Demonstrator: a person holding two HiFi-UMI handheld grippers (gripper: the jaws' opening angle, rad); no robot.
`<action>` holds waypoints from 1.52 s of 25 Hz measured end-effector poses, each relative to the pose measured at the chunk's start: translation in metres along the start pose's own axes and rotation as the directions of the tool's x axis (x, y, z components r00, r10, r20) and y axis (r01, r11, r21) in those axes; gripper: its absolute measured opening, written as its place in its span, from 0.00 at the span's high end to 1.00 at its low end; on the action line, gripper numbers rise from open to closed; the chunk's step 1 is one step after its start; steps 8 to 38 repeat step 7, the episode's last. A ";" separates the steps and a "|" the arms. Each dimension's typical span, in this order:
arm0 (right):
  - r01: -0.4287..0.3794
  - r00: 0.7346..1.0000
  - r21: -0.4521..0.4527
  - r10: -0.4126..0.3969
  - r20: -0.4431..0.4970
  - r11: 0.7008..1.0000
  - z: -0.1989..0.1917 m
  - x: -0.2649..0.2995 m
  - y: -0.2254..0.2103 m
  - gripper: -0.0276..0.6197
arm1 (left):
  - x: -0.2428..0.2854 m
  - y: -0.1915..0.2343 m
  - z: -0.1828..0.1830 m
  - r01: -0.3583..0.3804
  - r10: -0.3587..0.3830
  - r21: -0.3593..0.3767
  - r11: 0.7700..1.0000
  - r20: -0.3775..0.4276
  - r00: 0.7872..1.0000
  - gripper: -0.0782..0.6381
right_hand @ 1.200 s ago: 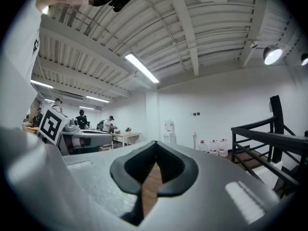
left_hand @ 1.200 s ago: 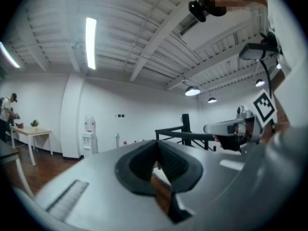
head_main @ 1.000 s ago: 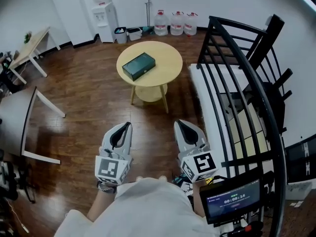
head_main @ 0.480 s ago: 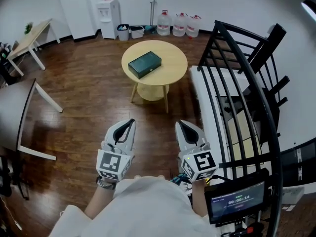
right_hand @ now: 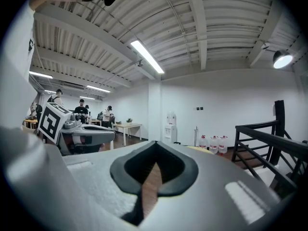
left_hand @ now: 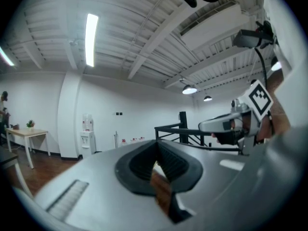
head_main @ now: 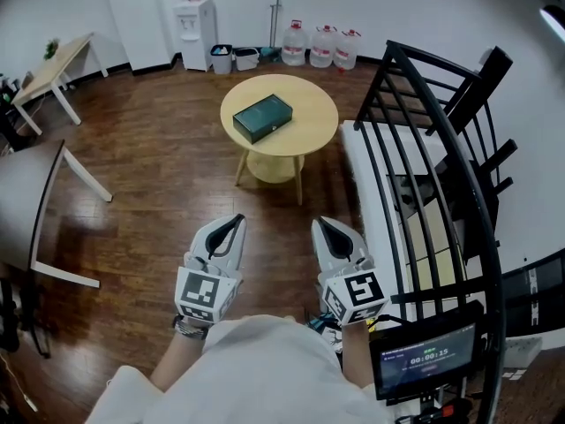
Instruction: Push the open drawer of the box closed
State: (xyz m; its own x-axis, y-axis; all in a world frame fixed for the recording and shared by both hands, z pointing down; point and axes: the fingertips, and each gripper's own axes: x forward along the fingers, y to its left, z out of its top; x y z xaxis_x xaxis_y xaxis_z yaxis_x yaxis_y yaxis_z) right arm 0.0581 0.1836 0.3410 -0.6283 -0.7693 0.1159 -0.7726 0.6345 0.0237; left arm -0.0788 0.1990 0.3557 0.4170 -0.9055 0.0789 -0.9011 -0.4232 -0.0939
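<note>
A dark green box [head_main: 263, 117] lies on a round light-wood table [head_main: 309, 129] ahead of me in the head view. Whether its drawer is open cannot be made out from here. My left gripper [head_main: 233, 222] and right gripper [head_main: 320, 224] are held side by side well short of the table, above the wood floor, both shut with nothing between the jaws. The left gripper view shows its own jaws [left_hand: 155, 160] closed and the right gripper off to the right. In the right gripper view the jaws [right_hand: 155, 161] are closed too, and the table edge [right_hand: 199, 149] peeks over them.
A black metal railing [head_main: 441, 157] runs along the right side, close to my right gripper. A grey table with white legs [head_main: 53, 210] stands at the left. A water dispenser [head_main: 196, 20] and water jugs [head_main: 322, 44] line the far wall. People stand far off [right_hand: 82, 107].
The view has shifted slightly forward and right, so the round table and box sit a little nearer. Both grippers stay shut and side by side.
</note>
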 end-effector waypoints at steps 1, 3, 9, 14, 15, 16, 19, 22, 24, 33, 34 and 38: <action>-0.002 1.000 0.001 0.002 -0.003 1.000 -0.001 0.001 0.001 0.95 | 0.000 0.000 0.000 0.000 0.000 -0.002 1.000 -0.004 1.000 0.88; -0.007 1.000 0.001 0.007 -0.008 1.000 -0.002 0.003 0.003 0.95 | -0.001 0.000 0.000 0.002 -0.002 -0.005 1.000 -0.010 1.000 0.88; -0.020 1.000 -0.002 0.020 -0.008 1.000 -0.004 0.006 0.007 0.95 | -0.003 -0.001 0.003 -0.001 0.001 -0.012 1.000 0.000 1.000 0.88; -0.020 1.000 -0.002 0.020 -0.008 1.000 -0.004 0.006 0.007 0.95 | -0.003 -0.001 0.003 -0.001 0.001 -0.012 1.000 0.000 1.000 0.88; -0.020 1.000 -0.002 0.020 -0.008 1.000 -0.004 0.006 0.007 0.95 | -0.003 -0.001 0.003 -0.001 0.001 -0.012 1.000 0.000 1.000 0.88; -0.020 1.000 -0.002 0.020 -0.008 1.000 -0.004 0.006 0.007 0.95 | -0.003 -0.001 0.003 -0.001 0.001 -0.012 1.000 0.000 1.000 0.88; -0.020 1.000 -0.002 0.020 -0.008 1.000 -0.004 0.006 0.007 0.95 | -0.003 -0.001 0.003 -0.001 0.001 -0.012 1.000 0.000 1.000 0.88; -0.020 1.000 -0.002 0.020 -0.008 1.000 -0.004 0.006 0.007 0.95 | -0.003 -0.001 0.003 -0.001 0.001 -0.012 1.000 0.000 1.000 0.88; -0.020 1.000 -0.002 0.020 -0.008 1.000 -0.004 0.006 0.007 0.95 | -0.003 -0.001 0.003 -0.001 0.001 -0.012 1.000 0.000 1.000 0.88; -0.020 1.000 -0.002 0.020 -0.008 1.000 -0.004 0.006 0.007 0.95 | -0.003 -0.001 0.003 -0.001 0.001 -0.012 1.000 0.000 1.000 0.88; -0.020 1.000 -0.002 0.020 -0.008 1.000 -0.004 0.006 0.007 0.95 | -0.003 -0.001 0.003 -0.001 0.001 -0.012 1.000 0.000 1.000 0.88; -0.020 1.000 -0.002 0.020 -0.008 1.000 -0.004 0.006 0.007 0.95 | -0.003 -0.001 0.003 -0.001 0.001 -0.012 1.000 0.000 1.000 0.88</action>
